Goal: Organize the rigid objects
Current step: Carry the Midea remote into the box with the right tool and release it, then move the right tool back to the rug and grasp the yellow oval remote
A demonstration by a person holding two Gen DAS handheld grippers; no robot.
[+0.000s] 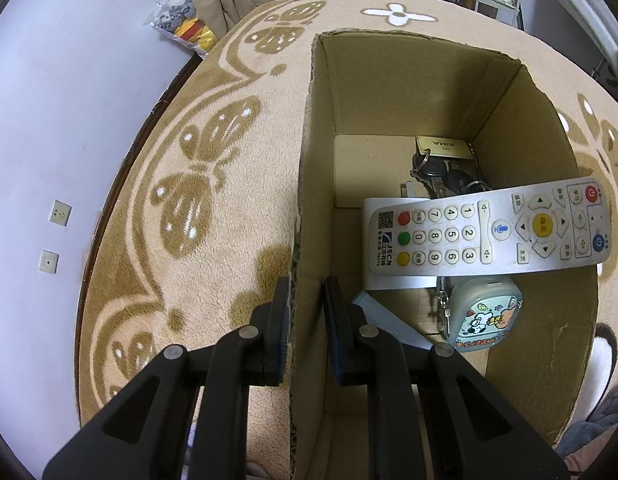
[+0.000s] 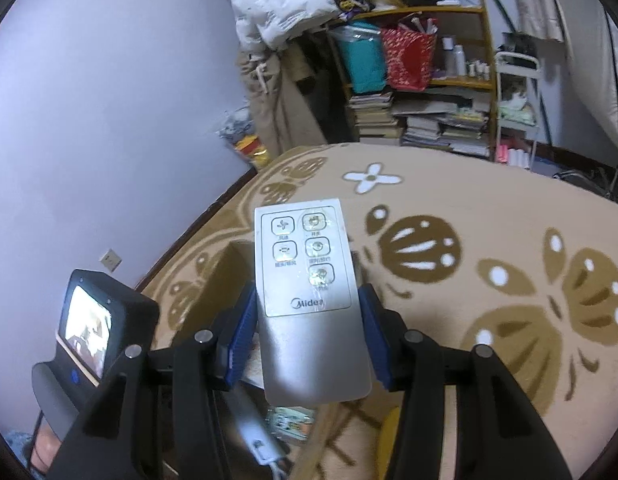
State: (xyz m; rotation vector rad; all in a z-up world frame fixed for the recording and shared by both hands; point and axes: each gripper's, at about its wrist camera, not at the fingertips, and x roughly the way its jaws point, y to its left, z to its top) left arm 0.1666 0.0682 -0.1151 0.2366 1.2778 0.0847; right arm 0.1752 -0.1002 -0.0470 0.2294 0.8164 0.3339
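Left wrist view. Left gripper (image 1: 305,320) straddling the near-left wall of the cardboard box (image 1: 389,84), one of the fingers (image 1: 279,320) outside and one inside; gap narrow, wall between the pads, but whether pinched or only bracketed: cannot tell. Box standing on a butterfly-patterned blanket (image 1: 197,200) (soft, so the box may shift if nudged). Already inside the box: a white TV remote (image 1: 485,232) lying across the middle with its far end propped on the right wall, a bunch of keys with a brass tag (image 1: 441,160) behind it toward the far corner, a small cartoon-print case (image 1: 485,316) in front of it toward the near right. Bare cardboard floor left along the box's left side, beside the TV remote.

Right wrist view. Right gripper (image 2: 307,340) closed on a silver fan remote (image 2: 309,292), pads on both long edges, button end pointing forward, lifted clear of the blanket. Box edge showing only dimly below the fingers.

Progress (a judgement): three items stowed, fan remote in transit, further items outside the box not visible. Best open room: left strip of the box; main hazards its torn rim and the propped TV remote.
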